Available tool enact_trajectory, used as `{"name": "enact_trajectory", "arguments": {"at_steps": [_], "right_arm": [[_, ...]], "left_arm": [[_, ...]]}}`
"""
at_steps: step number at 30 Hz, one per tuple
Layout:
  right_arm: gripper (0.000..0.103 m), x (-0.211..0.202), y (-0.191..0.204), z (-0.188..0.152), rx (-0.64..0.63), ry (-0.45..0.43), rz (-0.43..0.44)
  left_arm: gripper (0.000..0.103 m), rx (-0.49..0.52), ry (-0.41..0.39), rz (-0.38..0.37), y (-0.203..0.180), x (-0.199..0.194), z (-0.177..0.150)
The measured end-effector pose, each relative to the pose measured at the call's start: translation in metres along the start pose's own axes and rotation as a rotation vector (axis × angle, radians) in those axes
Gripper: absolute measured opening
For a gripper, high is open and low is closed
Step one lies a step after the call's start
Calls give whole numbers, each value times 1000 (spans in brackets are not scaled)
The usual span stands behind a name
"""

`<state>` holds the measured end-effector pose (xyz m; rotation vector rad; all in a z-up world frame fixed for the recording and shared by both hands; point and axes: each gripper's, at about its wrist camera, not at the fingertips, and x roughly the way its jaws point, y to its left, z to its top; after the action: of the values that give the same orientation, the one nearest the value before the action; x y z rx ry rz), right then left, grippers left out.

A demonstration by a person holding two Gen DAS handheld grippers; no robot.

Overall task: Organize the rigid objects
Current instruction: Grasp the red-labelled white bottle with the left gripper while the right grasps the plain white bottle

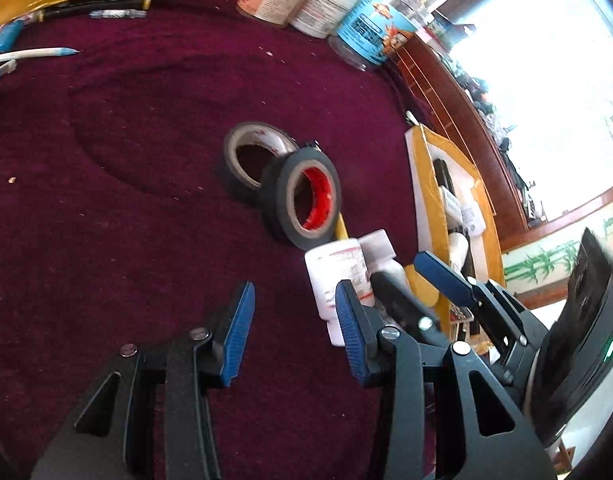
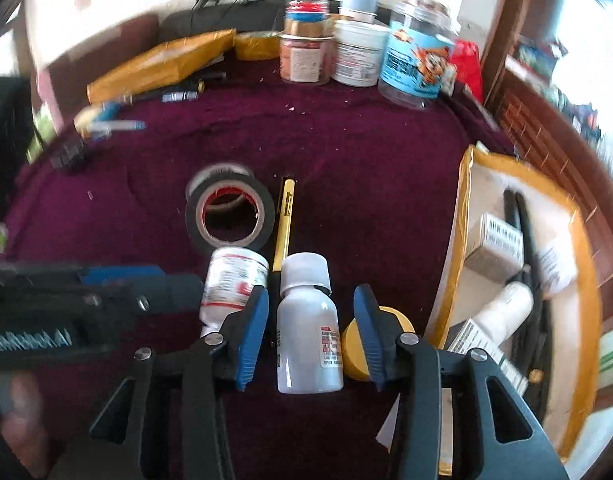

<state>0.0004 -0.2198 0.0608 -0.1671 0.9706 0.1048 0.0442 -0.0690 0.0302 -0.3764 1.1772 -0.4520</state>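
Right gripper (image 2: 311, 334) jaws spread, straddling white bottle (image 2: 309, 332) lying on maroon cloth (image 2: 366, 184), pads not touching. Bottle looks light, stiff, smooth plastic, likely slippery; best taken across the body below the cap. White cap, red-printed label. Left gripper (image 1: 294, 334) spread, empty.

Daylight enters through the window (image 1: 546, 92), blown out to white in both views. Maroon cloth (image 1: 126, 200) evenly lit, shadows soft. Strong fisheye bending at edges, dark corners. Left wrist view mostly sharp; right wrist view motion-blurred, worst along its left side and far clutter.
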Motion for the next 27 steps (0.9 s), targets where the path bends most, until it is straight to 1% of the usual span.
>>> {"name": "enact_trajectory", "arguments": {"at_steps": [1, 3, 5, 6, 9, 11, 13, 14, 15, 16, 19, 21, 25, 27], "right_arm": [[40, 1, 4, -1, -22, 0, -15], [35, 9, 6, -7, -22, 58, 27], [33, 10, 12, -16, -52, 65, 60], [33, 9, 11, -18, -44, 56, 66], [31, -2, -2, -31, 54, 37, 150], [30, -9, -10, -42, 109, 25, 174], [30, -13, -14, -52, 145, 25, 185], [30, -13, -15, -56, 156, 27, 186], [30, -14, -16, -63, 161, 33, 190], [31, -14, -14, -67, 158, 36, 198], [31, -21, -6, -76, 116, 3, 159], [31, -22, -4, -78, 104, -4, 149], [31, -23, -9, -79, 110, -21, 184], [31, -23, -13, -80, 117, -27, 207]], "left_arm": [[39, -3, -4, 5, 1, -1, 1], [39, -15, -15, 15, 4, -3, 1], [40, -11, -23, 19, 3, -5, 1], [40, -5, -24, 22, 3, -6, 1], [40, 7, -10, 11, 0, -4, 0], [40, 22, 8, -1, -4, -2, -2], [44, 43, 24, -14, -10, -1, -3], [49, 61, 26, -14, -14, 0, -5], [51, 78, 24, -9, -18, 1, -6], [51, 94, 16, -2, -22, 2, -7], [52, 131, 6, 44, -30, 10, -6], [58, 137, 23, 45, -31, 19, -5], [57, 209, -8, 98, -41, 23, -7], [52, 216, -23, 113, -43, 24, -8]]}}
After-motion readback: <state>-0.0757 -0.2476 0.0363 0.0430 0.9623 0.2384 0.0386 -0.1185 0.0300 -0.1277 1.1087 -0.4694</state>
